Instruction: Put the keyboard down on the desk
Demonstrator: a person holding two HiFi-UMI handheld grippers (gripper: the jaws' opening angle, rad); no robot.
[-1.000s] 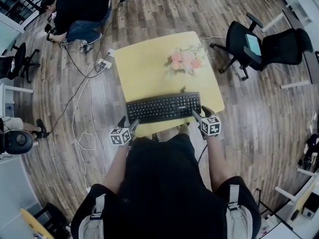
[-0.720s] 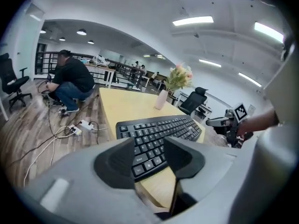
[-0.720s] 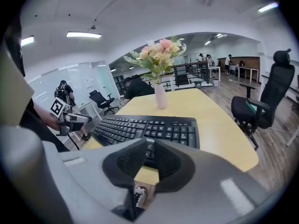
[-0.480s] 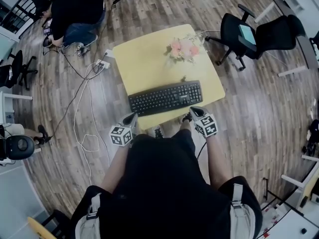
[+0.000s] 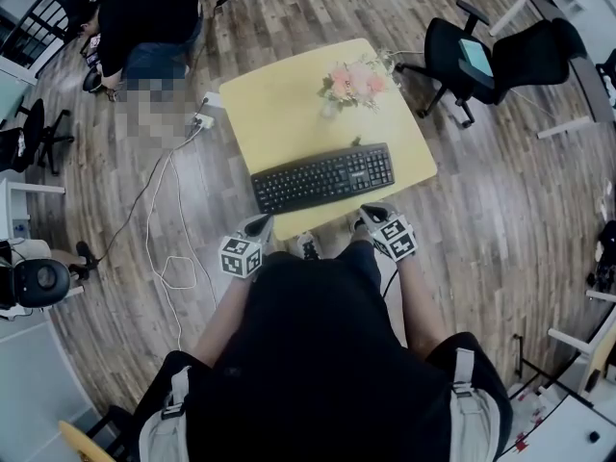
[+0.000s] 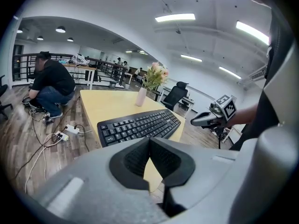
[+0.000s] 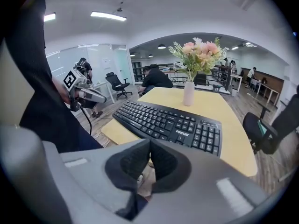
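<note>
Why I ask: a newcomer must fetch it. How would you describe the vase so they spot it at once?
Find the yellow desk on the wood floor. Past the black keyboard, toward the desk's far side, stands the vase. It is the only upright thing there, pale and slim, holding pink flowers.

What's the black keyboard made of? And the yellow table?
The keyboard looks like matte black plastic: dull keys with white printed letters and no shine. The desk looks like smooth pale-yellow laminate or painted wood. Its even, grainless top suggests a coating, but what lies underneath is unclear.
</note>
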